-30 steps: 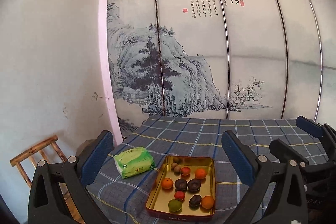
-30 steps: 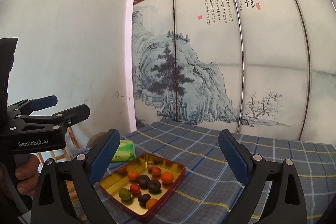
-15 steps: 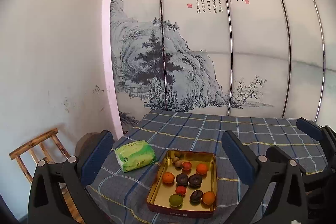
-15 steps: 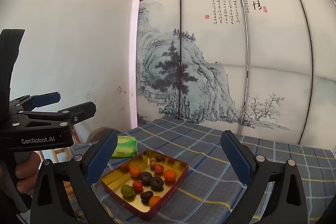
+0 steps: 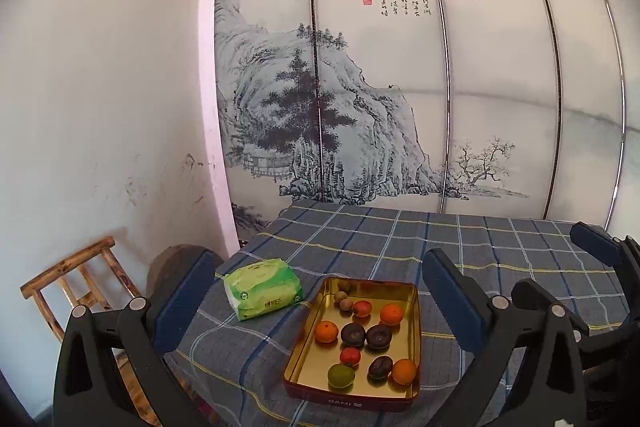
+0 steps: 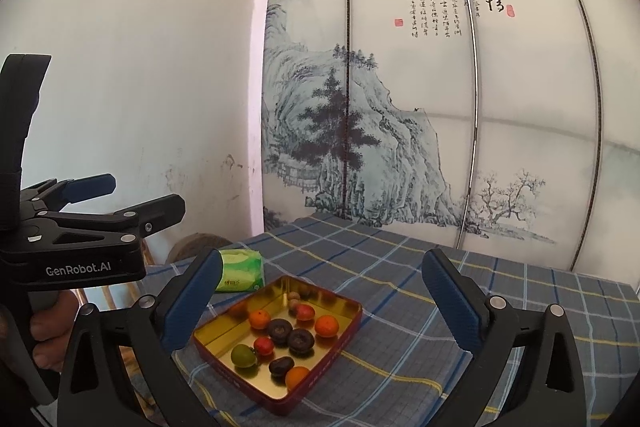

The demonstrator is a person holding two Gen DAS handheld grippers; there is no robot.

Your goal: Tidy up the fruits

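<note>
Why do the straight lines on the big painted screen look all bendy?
In the left wrist view the fisheye lens bows the folding screen's metal strips outward; the right wrist view curves them too, worst near the edges. Both views have dark rounded corners, and the gold tray shines with reflected light.

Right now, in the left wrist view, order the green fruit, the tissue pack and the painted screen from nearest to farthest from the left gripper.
1. Green fruit, near end of the tin tray, ahead of the left gripper.
2. Tissue pack, left of the tray.
3. Painted screen, behind the table.
</note>
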